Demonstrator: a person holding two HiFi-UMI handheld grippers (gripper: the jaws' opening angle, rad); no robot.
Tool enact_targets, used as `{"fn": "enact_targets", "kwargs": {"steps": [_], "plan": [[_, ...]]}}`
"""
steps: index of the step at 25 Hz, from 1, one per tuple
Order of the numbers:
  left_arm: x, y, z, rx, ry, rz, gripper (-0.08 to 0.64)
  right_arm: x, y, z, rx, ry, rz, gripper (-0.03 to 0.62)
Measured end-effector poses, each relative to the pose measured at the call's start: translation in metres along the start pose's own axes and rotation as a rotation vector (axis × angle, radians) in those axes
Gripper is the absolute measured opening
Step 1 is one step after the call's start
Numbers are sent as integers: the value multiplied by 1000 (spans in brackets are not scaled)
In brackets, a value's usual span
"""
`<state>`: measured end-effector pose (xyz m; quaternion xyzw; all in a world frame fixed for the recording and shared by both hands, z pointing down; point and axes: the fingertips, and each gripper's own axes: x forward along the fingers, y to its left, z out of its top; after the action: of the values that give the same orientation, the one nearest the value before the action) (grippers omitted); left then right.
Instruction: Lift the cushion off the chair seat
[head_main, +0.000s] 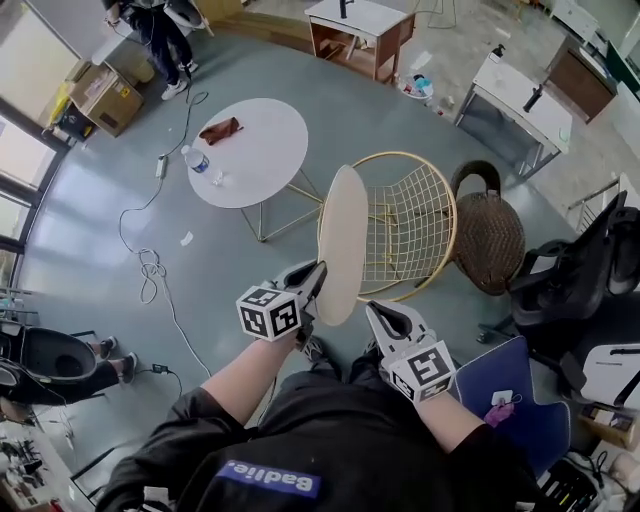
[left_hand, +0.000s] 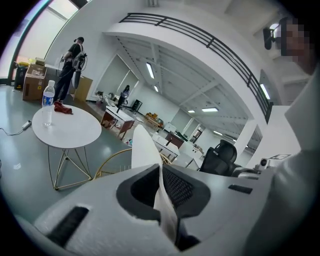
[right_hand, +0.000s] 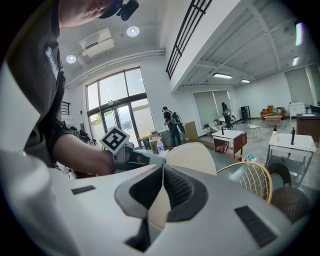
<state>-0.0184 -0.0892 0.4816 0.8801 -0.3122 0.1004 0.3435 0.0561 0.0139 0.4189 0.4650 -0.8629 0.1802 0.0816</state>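
Observation:
The cream oval cushion stands on edge, raised above the gold wire chair, whose mesh seat lies bare beside it. My left gripper is shut on the cushion's near left rim. My right gripper is shut on its lower rim. In the left gripper view the cushion rises past my left gripper, with a fold of its pale fabric pinched between the jaws. In the right gripper view the cushion spreads beyond my right gripper, its fabric caught between the jaws, and the left gripper shows at its far side.
A round white table with a water bottle and a reddish cloth stands left of the chair. A brown wicker chair sits right of it, with a black office chair and a blue seat nearer. Cables trail on the floor.

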Motion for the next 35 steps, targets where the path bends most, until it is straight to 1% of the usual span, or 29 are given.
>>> {"fn": "enact_targets", "kwargs": {"steps": [3,8,16,21,26,30,35], "plan": [[-23,-16,13,2,-26,-19,32,-1,7,9,-11,-11,5,29],[-54,-42,24,9,-58,-50,32,-5,14,18,-18,-3,6,29],[-85,-81,25,50,-77,-119,32,-7,24,41,-68,-13,7,29],[-93,-88,20,87,-74,-138,32,0,30,48,-92,-21,26,29],[-100,-91,26,126,-99,-140,32,6,37,54,-116,-32,45,29],[-103,-92,31,135,-116,-136,32,8,40,55,-120,-39,59,29],[-106,-92,32,126,-124,-130,32,9,40,56,-120,-40,62,28]]}}
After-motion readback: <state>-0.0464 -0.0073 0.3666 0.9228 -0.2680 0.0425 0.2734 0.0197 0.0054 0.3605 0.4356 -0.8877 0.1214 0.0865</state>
